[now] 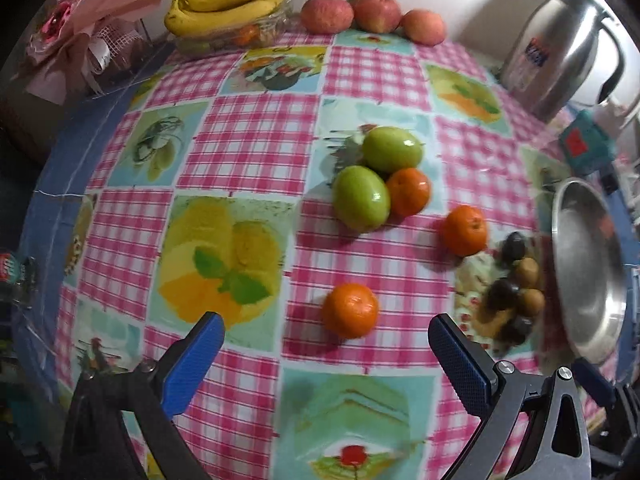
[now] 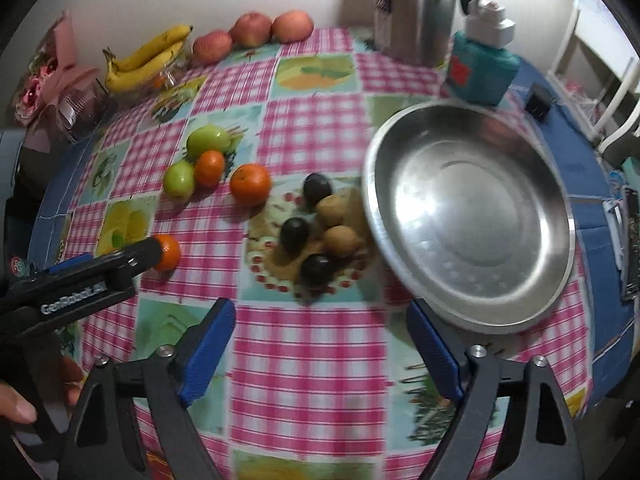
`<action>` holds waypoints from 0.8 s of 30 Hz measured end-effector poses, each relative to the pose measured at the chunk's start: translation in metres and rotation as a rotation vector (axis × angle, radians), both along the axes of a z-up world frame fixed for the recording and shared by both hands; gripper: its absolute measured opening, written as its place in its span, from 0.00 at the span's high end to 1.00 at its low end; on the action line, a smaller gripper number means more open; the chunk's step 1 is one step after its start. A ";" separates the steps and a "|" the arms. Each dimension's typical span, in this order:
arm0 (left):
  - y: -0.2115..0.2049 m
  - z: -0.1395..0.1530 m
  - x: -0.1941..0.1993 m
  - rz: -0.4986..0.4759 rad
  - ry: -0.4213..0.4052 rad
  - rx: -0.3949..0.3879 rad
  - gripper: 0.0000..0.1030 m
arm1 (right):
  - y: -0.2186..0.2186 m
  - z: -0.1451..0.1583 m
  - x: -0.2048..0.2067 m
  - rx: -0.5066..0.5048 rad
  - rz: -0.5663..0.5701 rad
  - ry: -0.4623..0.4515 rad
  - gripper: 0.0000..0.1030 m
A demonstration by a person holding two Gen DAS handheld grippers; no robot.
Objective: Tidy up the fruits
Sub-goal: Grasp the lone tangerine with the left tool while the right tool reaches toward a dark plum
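Note:
Loose fruit lies on the checked tablecloth. A mandarin point(image 1: 350, 310) sits just ahead of my open, empty left gripper point(image 1: 326, 330); it also shows in the right wrist view point(image 2: 167, 253), partly behind the left gripper's body. Two green fruits point(image 1: 392, 149) point(image 1: 361, 199) and a second mandarin point(image 1: 409, 191) cluster mid-table, and a third mandarin point(image 1: 465, 230) lies to their right. Dark plums point(image 2: 295, 232) and brown kiwis point(image 2: 341, 240) lie beside an empty steel plate point(image 2: 468, 216). My right gripper point(image 2: 320, 316) is open and empty, short of the plums.
Bananas point(image 1: 228, 2) on a clear container and three apples point(image 1: 372, 14) line the far edge. A steel thermos point(image 2: 416, 8) and a teal box point(image 2: 480, 72) stand behind the plate. A pink bouquet point(image 1: 76, 40) lies at the far left.

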State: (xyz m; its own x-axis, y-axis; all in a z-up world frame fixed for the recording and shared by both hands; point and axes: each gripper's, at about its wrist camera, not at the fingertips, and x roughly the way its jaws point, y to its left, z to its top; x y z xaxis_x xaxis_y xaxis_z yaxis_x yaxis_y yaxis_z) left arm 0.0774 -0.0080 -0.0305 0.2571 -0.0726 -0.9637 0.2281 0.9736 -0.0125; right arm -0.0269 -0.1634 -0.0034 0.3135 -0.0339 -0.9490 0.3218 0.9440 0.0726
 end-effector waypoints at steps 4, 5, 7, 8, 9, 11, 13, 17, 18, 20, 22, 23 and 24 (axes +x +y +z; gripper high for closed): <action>0.006 -0.013 0.010 0.058 0.062 -0.030 0.01 | 0.006 -0.017 0.011 0.037 -0.032 0.065 0.26; 0.005 -0.017 0.011 0.068 0.072 -0.027 0.02 | 0.005 -0.023 0.014 0.038 -0.046 0.081 0.27; 0.004 -0.025 0.013 0.081 0.098 -0.037 0.04 | 0.001 -0.030 0.019 0.037 -0.074 0.109 0.31; 0.003 -0.028 0.014 0.084 0.108 -0.045 0.06 | -0.002 -0.034 0.021 0.044 -0.091 0.122 0.31; 0.002 -0.032 0.015 0.085 0.116 -0.046 0.07 | -0.004 -0.039 0.022 0.055 -0.103 0.131 0.32; 0.000 -0.039 0.018 0.091 0.124 -0.034 0.09 | -0.010 -0.046 0.025 0.081 -0.125 0.143 0.32; 0.001 -0.046 0.019 0.105 0.130 -0.027 0.13 | -0.014 -0.052 0.028 0.082 -0.140 0.153 0.32; 0.002 -0.060 0.019 0.102 0.140 -0.018 0.16 | -0.020 -0.065 0.031 0.081 -0.167 0.179 0.32; 0.002 -0.062 0.018 0.096 0.131 -0.005 0.17 | -0.022 -0.065 0.030 0.065 -0.161 0.174 0.32; 0.001 -0.064 0.017 0.091 0.121 0.008 0.18 | -0.023 -0.067 0.034 0.056 -0.160 0.175 0.32; 0.002 -0.064 0.017 0.089 0.117 0.008 0.20 | -0.022 -0.068 0.033 0.038 -0.153 0.178 0.32; 0.003 -0.064 0.018 0.088 0.115 0.013 0.22 | -0.021 -0.067 0.035 0.034 -0.151 0.185 0.32; 0.004 -0.064 0.017 0.087 0.110 0.019 0.24 | -0.021 -0.066 0.035 0.038 -0.149 0.186 0.32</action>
State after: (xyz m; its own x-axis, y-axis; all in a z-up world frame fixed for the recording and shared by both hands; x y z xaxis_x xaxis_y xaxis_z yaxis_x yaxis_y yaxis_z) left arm 0.0948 -0.0036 -0.0945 0.1538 -0.0357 -0.9875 0.1413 0.9899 -0.0138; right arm 0.0077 -0.1846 -0.0698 0.1272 -0.0298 -0.9914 0.4688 0.8827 0.0336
